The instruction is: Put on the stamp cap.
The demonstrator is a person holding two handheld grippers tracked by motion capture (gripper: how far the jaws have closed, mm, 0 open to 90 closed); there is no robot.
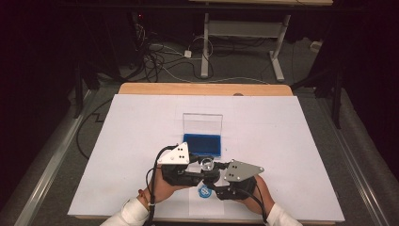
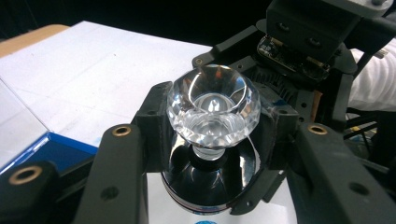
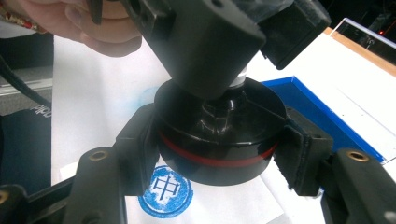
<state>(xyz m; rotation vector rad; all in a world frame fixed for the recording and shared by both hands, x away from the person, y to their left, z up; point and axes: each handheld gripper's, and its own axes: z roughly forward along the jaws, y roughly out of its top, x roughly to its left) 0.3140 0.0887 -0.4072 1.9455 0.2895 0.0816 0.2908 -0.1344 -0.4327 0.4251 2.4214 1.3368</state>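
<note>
Left gripper [image 1: 200, 170], held low at the near middle of the white table [image 1: 141, 122], jaws partly closed around the clear faceted knob [image 2: 213, 108] of the stamp [image 3: 219, 137]; touching or just clear of it cannot be told. Stamp lifted slightly above a round blue print [image 3: 166, 191] on a paper sheet [image 3: 243, 200]. Just behind, an open blue ink pad [image 1: 202, 143] with its clear lid upright. Right gripper [image 1: 214, 178] clamped tight on the stamp's black, red-ringed body.
</note>
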